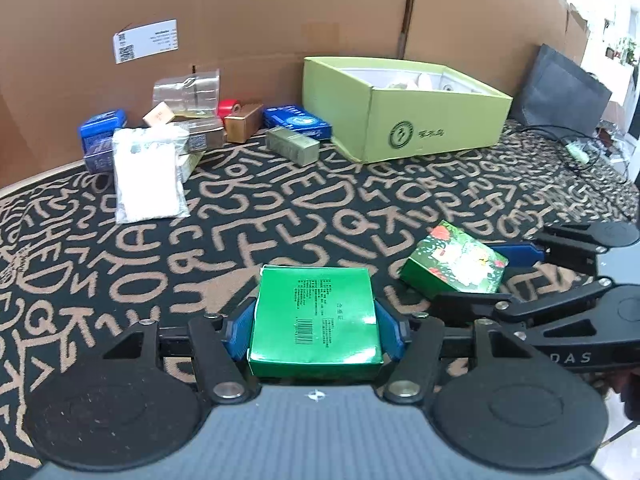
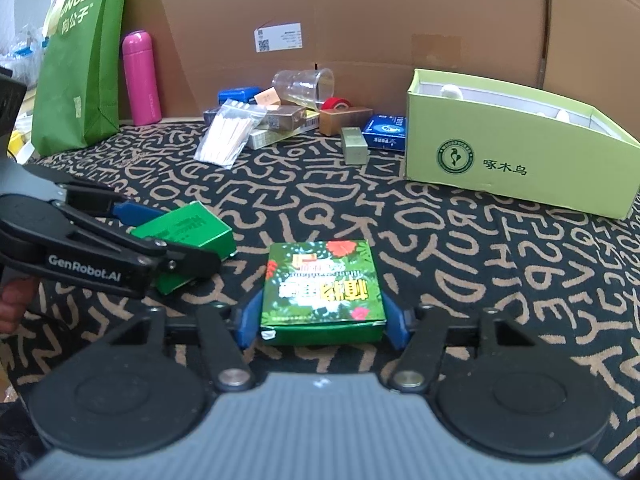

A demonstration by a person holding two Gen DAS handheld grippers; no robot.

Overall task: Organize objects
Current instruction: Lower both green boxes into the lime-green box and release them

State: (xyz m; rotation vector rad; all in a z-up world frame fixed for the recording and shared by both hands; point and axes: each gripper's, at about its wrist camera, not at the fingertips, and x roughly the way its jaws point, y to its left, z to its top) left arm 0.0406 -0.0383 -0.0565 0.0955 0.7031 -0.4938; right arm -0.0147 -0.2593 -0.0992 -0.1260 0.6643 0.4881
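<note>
I am clamping the plain green box (image 1: 316,316) left and flowered box (image 2: 323,290) right, presumably bound for the lime carton (image 2: 520,160).

Both views are evenly and fairly brightly lit from overhead, with only soft, faint shadows, and a white glare patch sits on the green box (image 1: 316,316) held in the left tool (image 1: 316,330). Fisheye distortion bends straight lines near the edges and darkens the corners. Things far ahead of each tool look slightly soft and blurred.
</note>
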